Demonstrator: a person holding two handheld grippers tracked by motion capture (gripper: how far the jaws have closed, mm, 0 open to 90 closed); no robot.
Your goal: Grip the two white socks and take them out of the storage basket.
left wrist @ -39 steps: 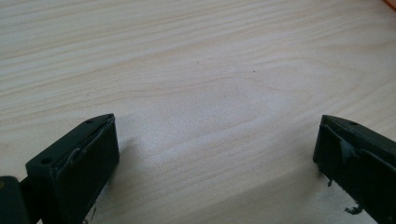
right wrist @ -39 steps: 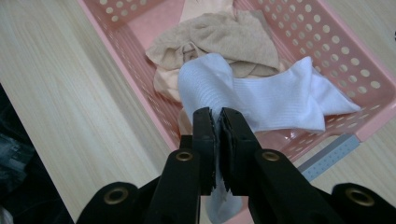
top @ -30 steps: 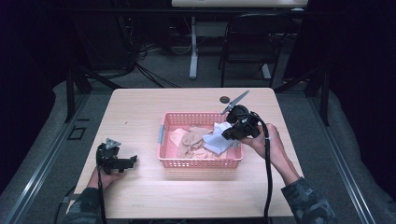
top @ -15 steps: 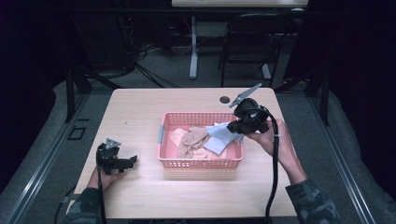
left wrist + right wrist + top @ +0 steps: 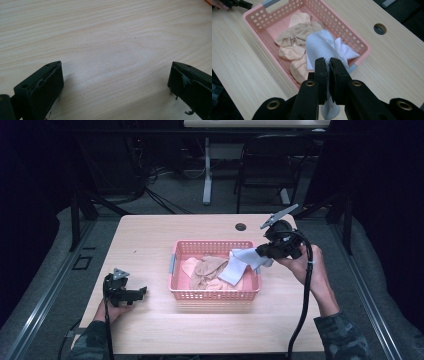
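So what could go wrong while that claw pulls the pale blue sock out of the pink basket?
The right claw pinches only a thin fold of the blue sock, so the sock might slip free. The sock's far end lies on the beige stockings, which may get dragged out too. The pink basket could also shift or tip, since nothing steadies it: the left claw sits open on the table, apart from the basket.
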